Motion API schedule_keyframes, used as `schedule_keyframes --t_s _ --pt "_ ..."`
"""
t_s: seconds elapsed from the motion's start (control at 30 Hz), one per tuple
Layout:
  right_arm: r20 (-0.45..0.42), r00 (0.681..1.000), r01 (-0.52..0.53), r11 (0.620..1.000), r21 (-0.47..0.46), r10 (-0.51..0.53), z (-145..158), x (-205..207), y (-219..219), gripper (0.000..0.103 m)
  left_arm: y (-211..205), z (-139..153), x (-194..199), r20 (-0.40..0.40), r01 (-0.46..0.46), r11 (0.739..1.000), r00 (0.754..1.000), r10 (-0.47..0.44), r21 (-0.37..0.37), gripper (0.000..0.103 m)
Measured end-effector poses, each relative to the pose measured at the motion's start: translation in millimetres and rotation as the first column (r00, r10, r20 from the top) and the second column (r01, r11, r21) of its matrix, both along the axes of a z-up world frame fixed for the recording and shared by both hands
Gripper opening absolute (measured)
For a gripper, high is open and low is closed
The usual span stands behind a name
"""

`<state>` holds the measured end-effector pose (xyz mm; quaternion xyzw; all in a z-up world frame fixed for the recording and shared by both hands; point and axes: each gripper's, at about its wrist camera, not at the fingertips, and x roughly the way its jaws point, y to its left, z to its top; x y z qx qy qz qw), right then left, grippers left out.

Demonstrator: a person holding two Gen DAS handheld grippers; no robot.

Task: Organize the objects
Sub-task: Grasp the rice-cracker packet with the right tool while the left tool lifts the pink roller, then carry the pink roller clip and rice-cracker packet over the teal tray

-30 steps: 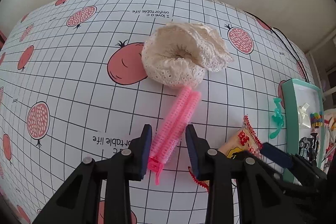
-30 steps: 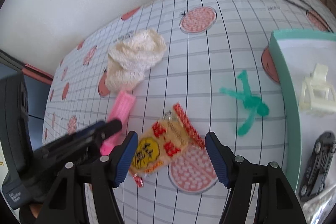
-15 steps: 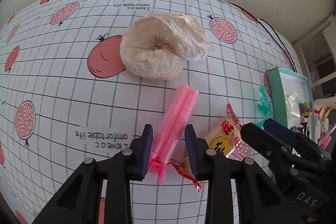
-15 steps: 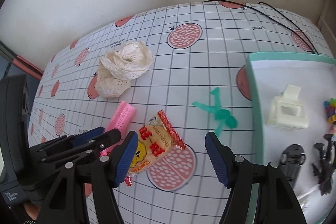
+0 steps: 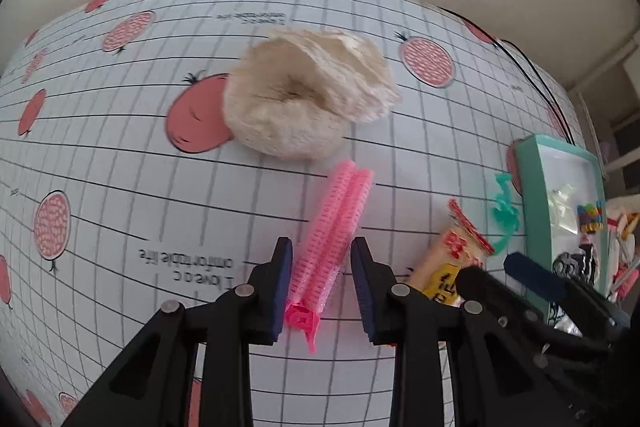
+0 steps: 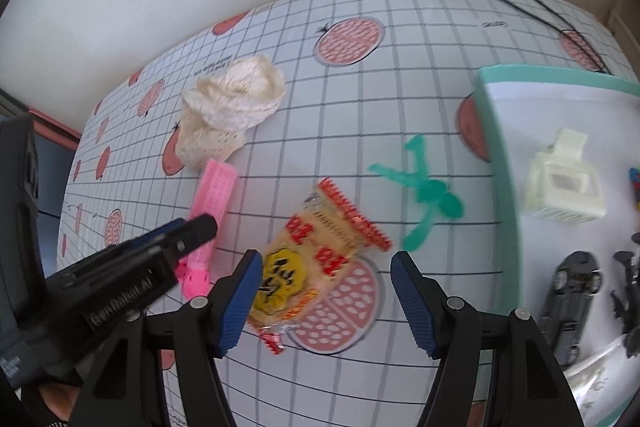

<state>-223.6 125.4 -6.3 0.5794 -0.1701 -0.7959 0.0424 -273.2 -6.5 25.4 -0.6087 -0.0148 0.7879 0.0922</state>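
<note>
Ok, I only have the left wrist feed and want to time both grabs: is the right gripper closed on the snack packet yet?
Observer: Not yet. The right gripper is open, its fingers wide apart, with the near end of the snack packet between them.
Operator: And that pale blob in the tray, what is it?
Observer: A white claw clip lying on the floor of the teal tray, with a black toy car closer to the camera.
</note>
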Motion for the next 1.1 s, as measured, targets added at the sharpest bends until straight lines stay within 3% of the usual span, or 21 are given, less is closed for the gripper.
schedule_keyframes --t_s 0.2,0.37,0.47,0.53,0.8,1.1 --pt "0.014 0.999 -0.032 0.999 0.025 0.032 -9 -1 -22 0.071 -21 3 -2 -0.026 -0.076 0.997 0.997 0.075 -0.025 0.031" --pt "-0.002 0.998 -0.067 0.993 0.099 0.067 -10 -3 -35 0.071 -23 1 -2 -0.032 -0.081 0.995 0.996 0.079 -0.053 0.031" --pt "-0.008 0.996 -0.085 0.987 0.134 0.087 -9 -2 -39 0.068 -20 -1 -3 -0.035 -0.073 0.995 0.997 0.070 -0.066 0.031" --pt "-0.012 0.996 -0.091 0.985 0.149 0.094 -9 -2 -38 0.058 -17 -2 -4 -0.037 -0.070 0.995 0.997 0.067 -0.076 0.031" --pt "-0.018 0.992 -0.124 0.982 0.143 0.128 -6 2 -26 0.047 -3 -13 -6 -0.042 -0.033 0.988 0.999 0.027 -0.149 0.032" --pt "-0.067 0.986 -0.144 0.981 0.129 0.154 19 10 -12 0.045 -8 -6 -1 -0.045 -0.009 0.993 0.999 0.004 -0.116 0.028"
